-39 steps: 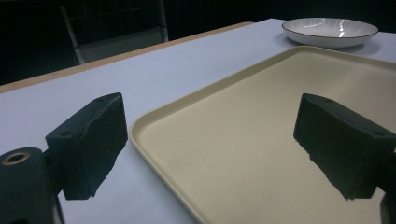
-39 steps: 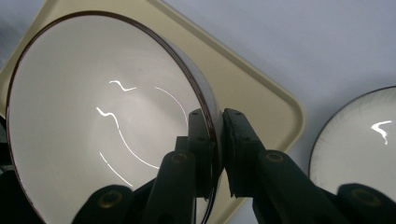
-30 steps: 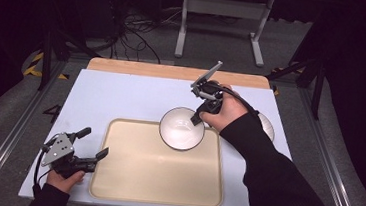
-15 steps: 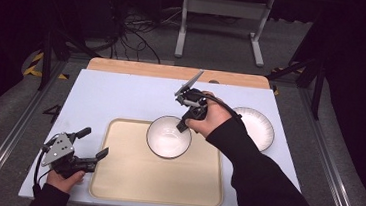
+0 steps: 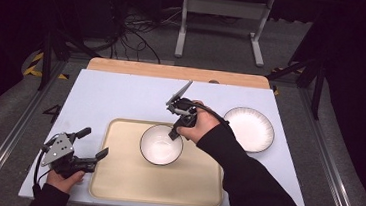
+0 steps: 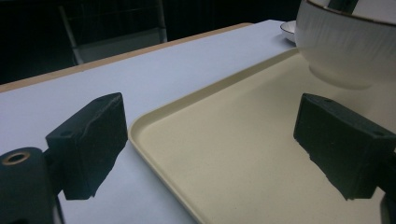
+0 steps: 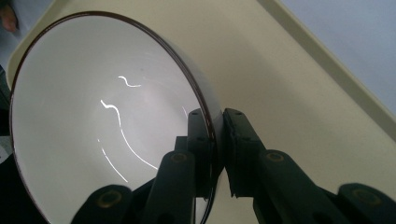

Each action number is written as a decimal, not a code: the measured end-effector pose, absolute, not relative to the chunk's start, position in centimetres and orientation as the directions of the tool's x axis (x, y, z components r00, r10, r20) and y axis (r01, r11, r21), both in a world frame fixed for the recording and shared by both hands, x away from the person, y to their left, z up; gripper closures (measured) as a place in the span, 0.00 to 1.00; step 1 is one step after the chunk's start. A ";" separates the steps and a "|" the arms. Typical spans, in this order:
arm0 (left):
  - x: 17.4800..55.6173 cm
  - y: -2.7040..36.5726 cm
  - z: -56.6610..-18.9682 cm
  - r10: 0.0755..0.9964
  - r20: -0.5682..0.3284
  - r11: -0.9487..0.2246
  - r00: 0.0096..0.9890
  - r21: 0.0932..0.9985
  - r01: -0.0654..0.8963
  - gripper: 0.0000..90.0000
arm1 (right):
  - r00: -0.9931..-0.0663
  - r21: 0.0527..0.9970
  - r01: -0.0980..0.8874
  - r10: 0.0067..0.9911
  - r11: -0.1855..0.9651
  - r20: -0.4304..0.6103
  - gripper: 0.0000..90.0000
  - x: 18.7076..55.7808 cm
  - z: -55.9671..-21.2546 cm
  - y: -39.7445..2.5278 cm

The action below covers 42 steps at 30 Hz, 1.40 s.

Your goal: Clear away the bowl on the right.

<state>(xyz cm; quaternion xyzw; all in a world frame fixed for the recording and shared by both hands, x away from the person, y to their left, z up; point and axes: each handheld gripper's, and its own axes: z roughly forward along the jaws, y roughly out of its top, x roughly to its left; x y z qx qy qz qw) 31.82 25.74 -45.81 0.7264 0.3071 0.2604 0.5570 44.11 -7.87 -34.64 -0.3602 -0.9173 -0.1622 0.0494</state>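
A white bowl [image 5: 161,144] with a dark rim sits over the upper middle of the beige tray [image 5: 119,182]. My right gripper [image 5: 174,133] is shut on the bowl's right rim; in the right gripper view the two jaws pinch the bowl [image 7: 93,121] wall, one inside and one outside. My left gripper [image 5: 90,150] rests at the tray's left edge near the table's front left, open, with nothing between its jaws. In the left gripper view the bowl [image 6: 345,46] stands far ahead on the tray [image 6: 243,154], past the open gripper [image 6: 210,154].
A white plate [image 5: 249,129] with a dark rim lies on the pale blue table top [image 5: 121,97], right of the tray. A wooden strip [image 5: 173,72] runs along the table's far edge. Dark floor with cables and a metal stand lies beyond.
My right gripper has carried the bowl leftward and toward me, from the tray's upper right edge onto the tray's upper middle. The left gripper has stayed put.
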 end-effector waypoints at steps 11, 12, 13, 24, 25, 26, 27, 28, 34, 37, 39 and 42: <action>31.8 25.7 -45.8 0.735 0.034 -0.189 0.677 0.969 0.156 0.12 | -0.733 0.224 0.680 0.644 0.698 0.219 0.90 44.5 -36.9 -7.4; 31.8 25.8 -45.8 0.735 0.035 -0.190 0.677 0.969 0.157 0.12 | -0.736 0.226 0.677 0.641 0.701 0.217 0.90 44.6 -37.1 -7.4; 31.8 25.7 -45.8 0.735 0.034 -0.188 0.677 0.970 0.156 0.12 | -0.734 0.222 0.679 0.643 0.699 0.221 0.90 44.6 -37.3 -7.4; 31.8 25.8 -45.8 0.735 0.036 -0.191 0.677 0.969 0.156 0.12 | -0.735 0.202 0.677 0.636 0.708 0.236 0.89 44.7 -38.7 -7.1; 31.8 25.8 -45.8 0.735 0.036 -0.191 0.677 0.969 0.156 0.12 | -0.733 0.199 0.679 0.637 0.706 0.238 0.89 44.7 -38.8 -7.1; 31.8 25.8 -45.8 0.735 0.036 -0.192 0.677 0.969 0.156 0.12 | -0.732 0.198 0.680 0.638 0.706 0.238 0.89 44.7 -38.8 -7.1; 31.8 25.8 -45.8 0.734 0.037 -0.192 0.678 0.969 0.156 0.12 | -0.731 0.196 0.681 0.640 0.706 0.235 0.89 44.7 -38.9 -7.1; 31.8 25.8 -45.8 0.734 0.037 -0.192 0.678 0.969 0.156 0.12 | -0.733 0.196 0.679 0.639 0.708 0.232 0.89 44.7 -38.9 -7.1; 31.8 25.8 -45.8 0.734 0.036 -0.192 0.678 0.969 0.156 0.12 | -0.731 0.193 0.681 0.640 0.706 0.238 0.89 44.8 -39.1 -7.1; 31.8 25.8 -45.8 0.734 0.037 -0.192 0.678 0.969 0.156 0.12 | -0.733 0.195 0.678 0.635 0.708 0.242 0.89 44.9 -39.3 -7.2; 31.8 25.8 -45.8 0.734 0.036 -0.192 0.678 0.969 0.156 0.12 | -0.730 0.193 0.682 0.638 0.706 0.244 0.90 44.9 -39.3 -7.2; 31.8 25.8 -45.8 0.734 0.037 -0.193 0.678 0.969 0.156 0.12 | -0.738 0.193 0.674 0.633 0.713 0.235 0.90 45.0 -39.5 -7.3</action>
